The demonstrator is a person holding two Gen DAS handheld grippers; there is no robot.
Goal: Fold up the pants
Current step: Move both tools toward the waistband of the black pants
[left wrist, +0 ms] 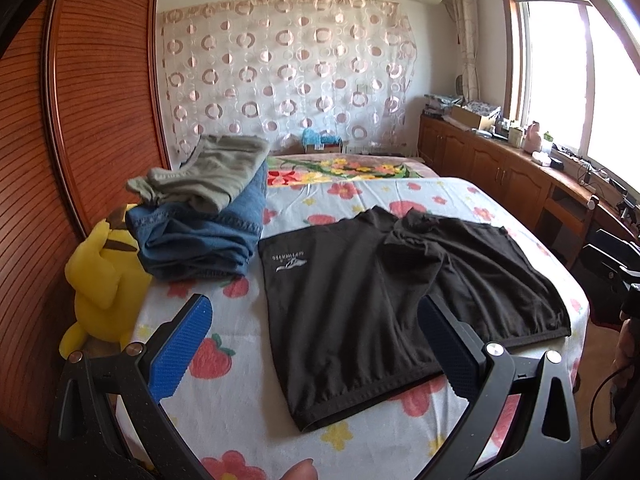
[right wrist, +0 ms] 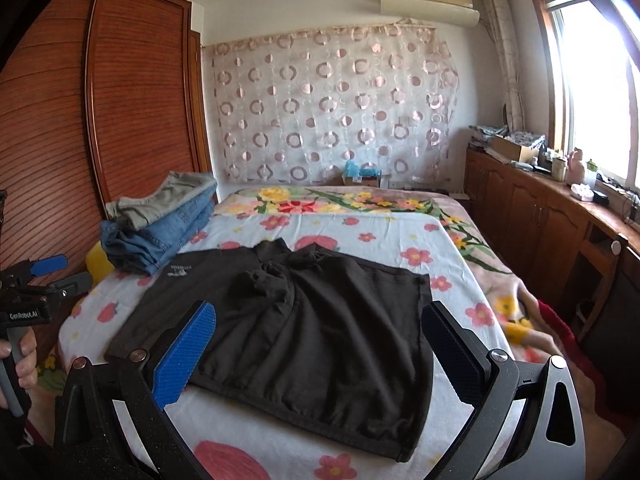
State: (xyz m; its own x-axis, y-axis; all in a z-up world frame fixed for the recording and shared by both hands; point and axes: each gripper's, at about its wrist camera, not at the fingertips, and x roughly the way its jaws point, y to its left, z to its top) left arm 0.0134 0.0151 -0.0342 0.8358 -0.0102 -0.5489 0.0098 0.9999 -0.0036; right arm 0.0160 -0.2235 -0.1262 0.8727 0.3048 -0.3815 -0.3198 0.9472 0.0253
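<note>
Black shorts (left wrist: 384, 292) with a small white logo lie spread flat on the flowered bed sheet, both legs pointing toward me, the crotch area bunched in the middle; they also show in the right wrist view (right wrist: 304, 320). My left gripper (left wrist: 316, 328) is open and empty, hovering above the near edge of the left leg. My right gripper (right wrist: 320, 332) is open and empty above the near hem. The left gripper also shows at the far left of the right wrist view (right wrist: 60, 276).
A pile of folded blue jeans (left wrist: 208, 232) topped by grey-green pants (left wrist: 208, 176) sits at the bed's left. A yellow plush toy (left wrist: 104, 280) lies beside it. A wooden wardrobe (left wrist: 80, 100) stands left; a cluttered wooden cabinet (left wrist: 520, 172) runs along the right under the window.
</note>
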